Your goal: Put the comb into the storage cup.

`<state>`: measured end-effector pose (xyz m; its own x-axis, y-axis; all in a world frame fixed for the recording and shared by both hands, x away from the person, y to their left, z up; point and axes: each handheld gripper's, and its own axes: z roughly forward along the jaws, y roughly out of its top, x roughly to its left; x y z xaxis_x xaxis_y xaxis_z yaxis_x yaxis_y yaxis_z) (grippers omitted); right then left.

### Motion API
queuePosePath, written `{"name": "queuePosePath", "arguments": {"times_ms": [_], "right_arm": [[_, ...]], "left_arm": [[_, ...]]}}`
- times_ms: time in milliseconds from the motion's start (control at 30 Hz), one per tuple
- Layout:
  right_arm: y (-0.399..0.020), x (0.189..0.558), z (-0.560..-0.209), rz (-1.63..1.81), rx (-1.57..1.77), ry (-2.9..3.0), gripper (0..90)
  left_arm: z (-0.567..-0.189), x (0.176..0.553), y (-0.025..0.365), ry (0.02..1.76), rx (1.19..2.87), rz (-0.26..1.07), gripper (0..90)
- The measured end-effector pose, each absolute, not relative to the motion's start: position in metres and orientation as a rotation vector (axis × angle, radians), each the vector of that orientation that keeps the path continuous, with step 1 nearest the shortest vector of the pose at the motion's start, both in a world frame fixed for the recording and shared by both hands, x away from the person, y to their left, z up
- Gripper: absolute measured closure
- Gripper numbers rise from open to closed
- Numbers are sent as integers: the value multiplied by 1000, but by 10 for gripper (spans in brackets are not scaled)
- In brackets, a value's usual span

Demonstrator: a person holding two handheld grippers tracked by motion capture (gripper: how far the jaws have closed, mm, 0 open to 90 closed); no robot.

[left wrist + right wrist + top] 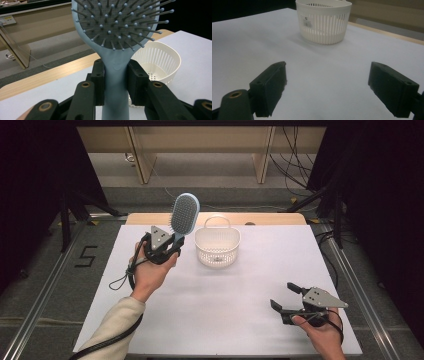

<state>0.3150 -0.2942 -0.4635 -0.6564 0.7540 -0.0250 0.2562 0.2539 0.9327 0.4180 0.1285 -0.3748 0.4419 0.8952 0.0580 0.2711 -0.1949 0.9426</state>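
Blue brush (pixel 184 213) is standing upright in the left gripper (pixel 167 245), whose jaws are clamping its handle, just left of the white basket (pixel 217 246) and above the table (pixel 210 320). The likely step is dropping it in: it should be carried over the rim, tilted head-down, and released low. The right gripper (pixel 289 301) is waiting open-jawed and empty, well apart.

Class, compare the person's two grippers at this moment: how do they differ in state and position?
The left gripper is clamped on the handle of a blue hairbrush; the right gripper is open and holds nothing. The left is raised beside the white basket, brush upright; the right sits low near the table's front right. Both have black jaws and a grey plate on top.
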Motion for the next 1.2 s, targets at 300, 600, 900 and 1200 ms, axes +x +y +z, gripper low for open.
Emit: {"name": "queuePosePath", "arguments": {"times_ms": [300, 600, 900, 1200], "right_arm": [[-294, 315, -463, 1393, 917, 2058, 159], [-295, 315, -463, 1392, 912, 2059, 159], [-296, 314, -462, 1393, 912, 2050, 159], [-296, 314, -462, 1395, 915, 2049, 159]], "left_arm": [[-373, 418, 126, 1005, 1712, 793, 697], [-373, 419, 126, 1002, 1715, 795, 696], [-370, 419, 126, 1000, 1711, 798, 696], [-369, 420, 125, 995, 1709, 796, 697]]}}
